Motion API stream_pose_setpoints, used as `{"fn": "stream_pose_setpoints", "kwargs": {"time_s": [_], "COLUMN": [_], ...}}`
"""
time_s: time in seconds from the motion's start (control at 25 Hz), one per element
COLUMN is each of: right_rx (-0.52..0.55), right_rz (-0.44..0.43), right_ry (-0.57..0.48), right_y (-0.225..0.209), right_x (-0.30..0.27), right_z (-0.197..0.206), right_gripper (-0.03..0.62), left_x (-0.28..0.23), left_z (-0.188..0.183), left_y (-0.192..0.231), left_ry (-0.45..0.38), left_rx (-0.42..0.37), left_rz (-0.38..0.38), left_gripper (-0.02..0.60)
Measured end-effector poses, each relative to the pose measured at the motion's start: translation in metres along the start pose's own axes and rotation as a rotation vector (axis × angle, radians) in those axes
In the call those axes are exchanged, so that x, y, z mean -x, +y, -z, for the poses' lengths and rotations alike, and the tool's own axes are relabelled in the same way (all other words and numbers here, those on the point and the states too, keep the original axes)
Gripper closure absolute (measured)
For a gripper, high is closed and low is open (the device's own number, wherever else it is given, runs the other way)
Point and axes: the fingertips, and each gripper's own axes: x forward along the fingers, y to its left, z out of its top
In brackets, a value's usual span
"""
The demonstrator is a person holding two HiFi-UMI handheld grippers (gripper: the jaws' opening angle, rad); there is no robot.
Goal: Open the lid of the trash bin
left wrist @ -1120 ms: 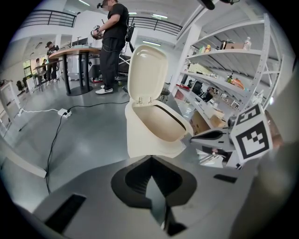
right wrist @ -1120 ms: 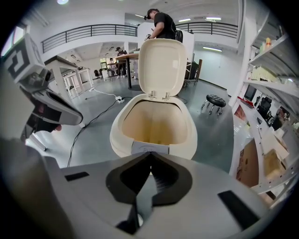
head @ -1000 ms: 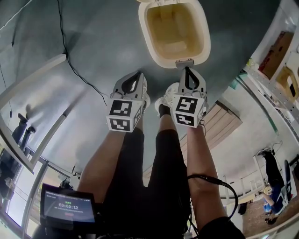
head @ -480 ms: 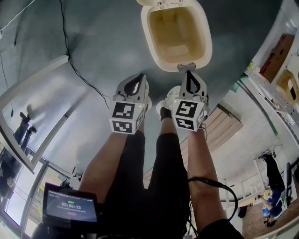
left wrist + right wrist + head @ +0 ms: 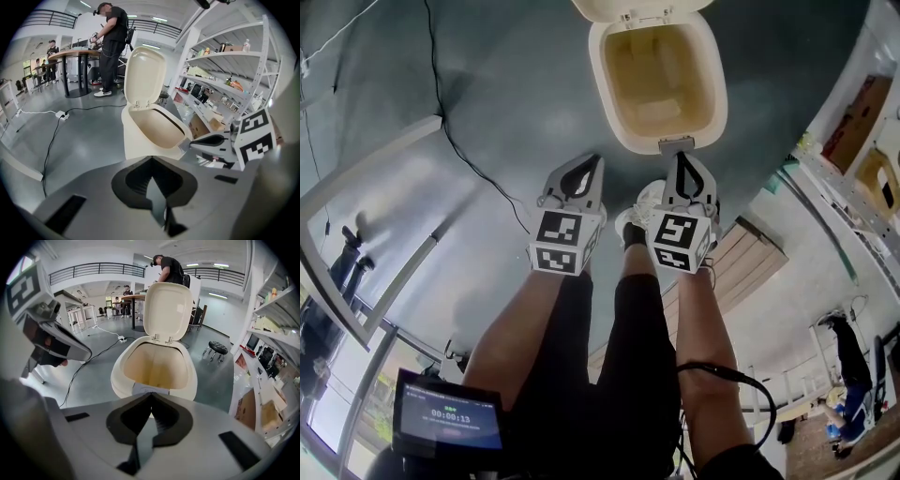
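A cream trash bin (image 5: 605,103) stands on the grey floor with its lid (image 5: 637,7) swung up and back, so the empty inside shows. At the front of its rim sits a grey press latch (image 5: 676,144). My right gripper (image 5: 682,156) is shut, its tips right at that latch (image 5: 147,389); whether they touch it I cannot tell. My left gripper (image 5: 581,161) is also shut and holds nothing, a little left of the bin and short of its wall (image 5: 140,140). The upright lid (image 5: 168,310) shows in both gripper views.
A black cable (image 5: 473,159) runs over the floor at the left to a power strip (image 5: 62,115). White shelving (image 5: 225,79) and a cardboard box (image 5: 853,103) stand at the right. A stool (image 5: 216,348) and people at a table (image 5: 79,56) are behind the bin. White shoes (image 5: 645,197) are under the grippers.
Both grippers and the bin have slid slightly down and right in the head view. The lid stays open and the right gripper's tips stay at the latch.
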Motion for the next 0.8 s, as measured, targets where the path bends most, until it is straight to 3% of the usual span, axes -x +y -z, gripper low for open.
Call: {"fn": "stream_pose_setpoints", "kwargs": {"time_s": [0.56,0.8], "right_rx": [-0.023,-0.039], "right_rz": [-0.023,-0.024], "right_ry": [-0.018,-0.034], "right_y": [-0.0001,-0.0023], "right_x": [0.0014,0.0028], "right_z": [-0.0035,-0.0038], "right_gripper": [0.589,0.589], "left_x": [0.0018,0.0020], "left_z": [-0.0042,-0.0040], "left_y": [0.0023,-0.0028], "left_ry": [-0.009,-0.026], "left_rx": [-0.013,-0.056], "left_rz": [0.000,0.007], "left_gripper": [0.584,0.584]}}
